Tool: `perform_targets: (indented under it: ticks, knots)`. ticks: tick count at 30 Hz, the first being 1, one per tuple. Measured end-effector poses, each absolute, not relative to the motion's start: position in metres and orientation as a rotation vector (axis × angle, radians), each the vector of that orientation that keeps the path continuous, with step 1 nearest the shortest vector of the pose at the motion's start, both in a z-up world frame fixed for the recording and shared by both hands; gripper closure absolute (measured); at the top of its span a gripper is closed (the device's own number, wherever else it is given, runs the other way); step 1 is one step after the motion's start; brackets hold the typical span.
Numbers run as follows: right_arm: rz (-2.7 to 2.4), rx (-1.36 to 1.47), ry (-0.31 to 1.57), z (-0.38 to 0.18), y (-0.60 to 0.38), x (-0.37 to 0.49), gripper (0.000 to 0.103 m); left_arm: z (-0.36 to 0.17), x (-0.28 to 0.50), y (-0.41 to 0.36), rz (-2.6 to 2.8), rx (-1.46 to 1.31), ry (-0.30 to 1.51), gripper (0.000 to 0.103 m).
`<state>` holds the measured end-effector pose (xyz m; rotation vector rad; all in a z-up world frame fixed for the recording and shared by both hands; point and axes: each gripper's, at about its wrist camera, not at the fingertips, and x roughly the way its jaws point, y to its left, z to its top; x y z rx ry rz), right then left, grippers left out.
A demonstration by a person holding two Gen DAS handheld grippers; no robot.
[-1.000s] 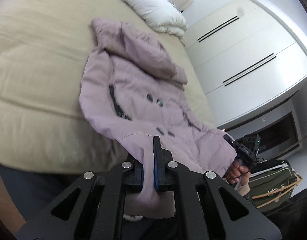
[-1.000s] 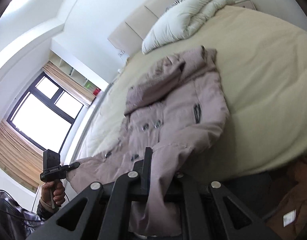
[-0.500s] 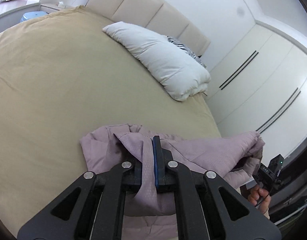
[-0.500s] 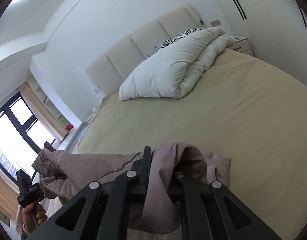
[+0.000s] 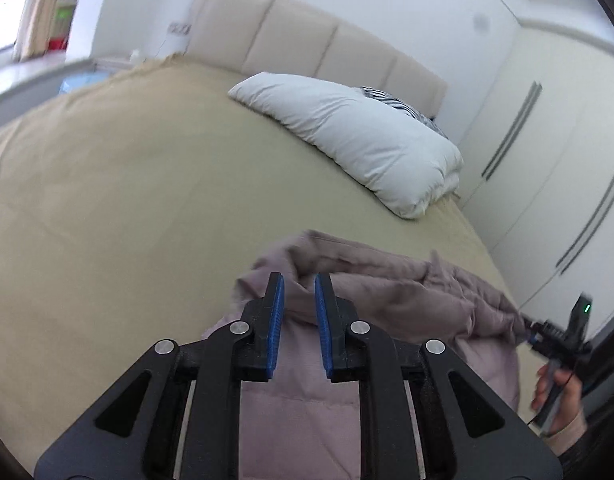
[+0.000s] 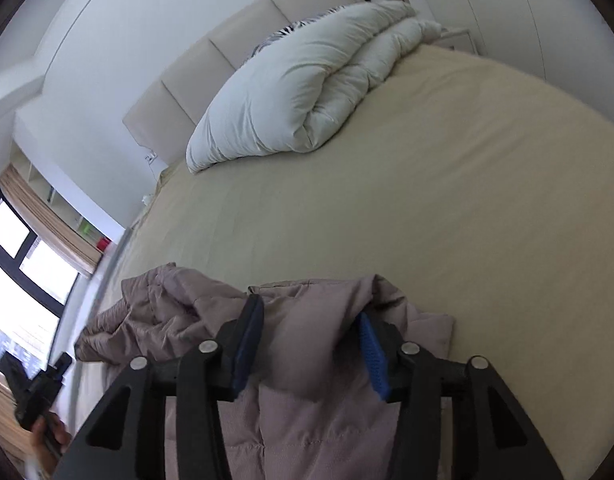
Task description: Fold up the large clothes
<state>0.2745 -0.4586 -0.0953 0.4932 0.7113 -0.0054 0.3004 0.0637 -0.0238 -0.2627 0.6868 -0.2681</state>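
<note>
Both claws opening, left gripper barely apart, right gripper wide, neither pressing the mauve coat bunched between and just ahead of the pads on the bed; puffy fold may spring back or snag on withdrawal.

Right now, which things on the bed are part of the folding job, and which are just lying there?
Part of the job:
- the puffy mauve coat, doubled over on the bed
- the left tool, jaws opening around a bit of coat
- the right tool, jaws opening, coat between them

Just lying about:
- the white duvet
- the zebra-striped pillow
- the tan bedsheet
</note>
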Motion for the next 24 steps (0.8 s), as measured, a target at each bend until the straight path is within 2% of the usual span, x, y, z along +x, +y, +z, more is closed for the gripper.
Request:
perform_targets:
  ticks: [1, 3, 4, 6, 8, 10, 14, 16, 24]
  knots:
    - [-0.046, 0.406, 0.685, -0.083, -0.447, 0.269, 0.023, -0.022, 0.299, 0.042, -0.281, -0.19, 0.675, 0.088]
    - [-0.065, 0.26, 0.589, -0.058, -0.426, 0.251, 0.013, -0.028, 0.298, 0.003, -0.307, -0.093, 0.677, 0.088]
    - [-0.075, 0.222, 0.554, -0.05, -0.419, 0.247, 0.013, -0.036, 0.302, -0.014, -0.321, -0.054, 0.692, 0.088]
    - [-0.104, 0.197, 0.571, -0.04, -0.407, 0.246, 0.014, -0.055, 0.31, -0.041, -0.31, 0.02, 0.722, 0.088]
    - [-0.009, 0.176, 0.654, -0.048, -0.383, 0.258, 0.023, -0.073, 0.324, -0.07, -0.259, 0.122, 0.737, 0.088]
    - [0.056, 0.117, 0.742, -0.07, -0.355, 0.274, 0.036, -0.099, 0.337, -0.095, -0.197, 0.212, 0.769, 0.088]
    - [0.023, 0.092, 0.859, -0.126, -0.34, 0.317, 0.037, -0.146, 0.359, -0.122, -0.136, 0.336, 0.807, 0.088]
    - [0.02, 0.106, 0.906, -0.154, -0.344, 0.337, 0.03, -0.158, 0.369, -0.122, -0.139, 0.302, 0.827, 0.088]
    - [-0.008, 0.058, 0.87, -0.179, -0.34, 0.355, 0.027, -0.181, 0.379, -0.105, -0.15, 0.223, 0.868, 0.088]
